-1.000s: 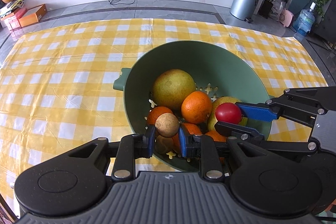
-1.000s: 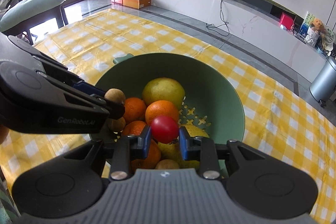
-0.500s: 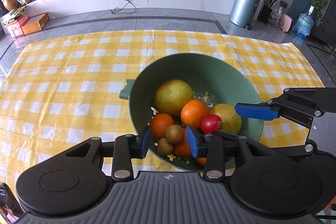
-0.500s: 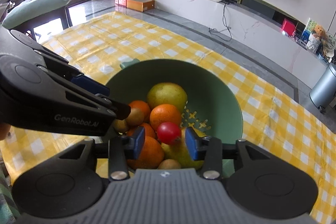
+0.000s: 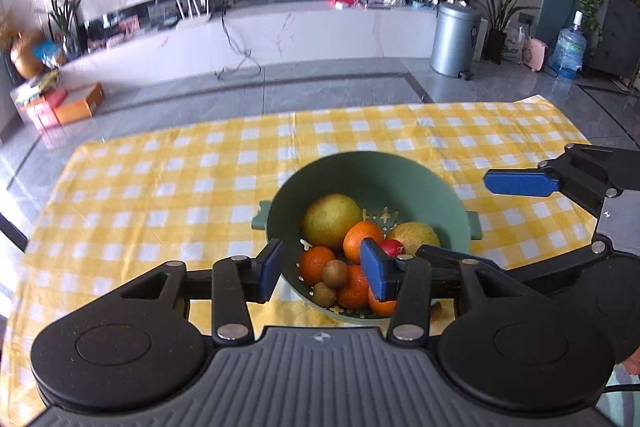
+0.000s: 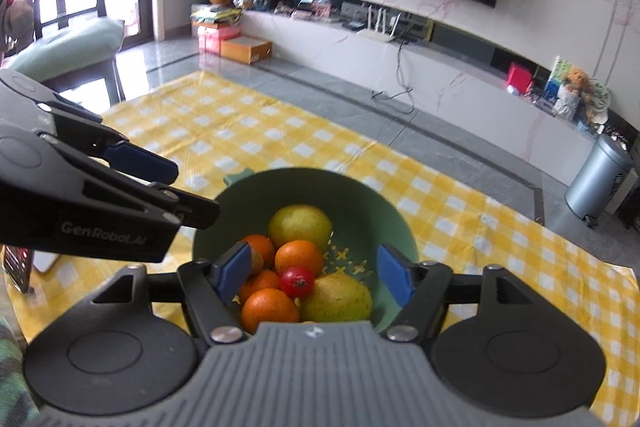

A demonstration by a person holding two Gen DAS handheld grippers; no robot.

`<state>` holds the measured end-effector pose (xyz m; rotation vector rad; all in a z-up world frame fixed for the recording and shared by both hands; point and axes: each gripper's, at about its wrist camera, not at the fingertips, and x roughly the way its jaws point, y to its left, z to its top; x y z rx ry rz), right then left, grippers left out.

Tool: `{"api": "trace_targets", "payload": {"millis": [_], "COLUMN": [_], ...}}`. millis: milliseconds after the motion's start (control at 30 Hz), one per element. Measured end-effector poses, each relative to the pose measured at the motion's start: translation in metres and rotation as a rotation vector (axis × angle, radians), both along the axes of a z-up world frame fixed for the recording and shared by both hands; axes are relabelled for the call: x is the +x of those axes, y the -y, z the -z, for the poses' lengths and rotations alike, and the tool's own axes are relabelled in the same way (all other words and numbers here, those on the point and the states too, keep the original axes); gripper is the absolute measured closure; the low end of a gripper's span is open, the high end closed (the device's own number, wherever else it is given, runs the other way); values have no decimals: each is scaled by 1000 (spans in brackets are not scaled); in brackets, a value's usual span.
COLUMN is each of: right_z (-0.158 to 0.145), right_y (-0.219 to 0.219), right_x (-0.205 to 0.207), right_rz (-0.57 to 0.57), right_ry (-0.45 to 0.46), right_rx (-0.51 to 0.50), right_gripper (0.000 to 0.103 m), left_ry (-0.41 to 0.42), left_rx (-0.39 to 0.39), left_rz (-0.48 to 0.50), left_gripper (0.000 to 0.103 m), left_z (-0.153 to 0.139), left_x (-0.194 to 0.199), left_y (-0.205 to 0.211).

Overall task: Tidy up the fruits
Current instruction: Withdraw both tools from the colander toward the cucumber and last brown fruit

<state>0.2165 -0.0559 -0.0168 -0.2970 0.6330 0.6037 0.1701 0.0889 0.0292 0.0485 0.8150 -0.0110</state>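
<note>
My left gripper (image 5: 322, 269) and right gripper (image 6: 314, 273) are both opening with nothing between the blue pads, above the round green perforated bowl (image 6: 360, 199) on the yellow checked cloth (image 5: 160, 187); it holds smooth oranges (image 6: 298, 257), a glossy red tomato (image 6: 297, 281), and brown kiwis (image 5: 335, 273)

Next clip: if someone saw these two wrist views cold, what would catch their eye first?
The green colander bowl piled with fruit, sitting mid-table on the yellow checked cloth, dominates both views. In the pile, a small red tomato stands out among oranges and two big yellow-green fruits. The left gripper and right gripper hang above the bowl, blue-padded jaws opening, nothing held between them.
</note>
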Motion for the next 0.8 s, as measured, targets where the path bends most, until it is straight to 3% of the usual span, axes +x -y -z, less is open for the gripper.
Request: {"api": "trace_targets", "payload": {"millis": [300, 533, 800], "right_z": [-13, -7, 21], "right_y": [34, 64, 89], "right_x": [-49, -84, -110], "right_rz": [131, 214, 276], "right_ry": [60, 32, -34], "right_rx": [96, 160, 168], "right_gripper": [28, 28, 28], "left_ry": [89, 22, -56], "left_rx": [1, -25, -28], "left_rz": [2, 60, 125], "left_gripper": [47, 46, 46], "left_z": [-17, -13, 18], "left_x": [-41, -64, -82], "left_y": [8, 21, 37]}}
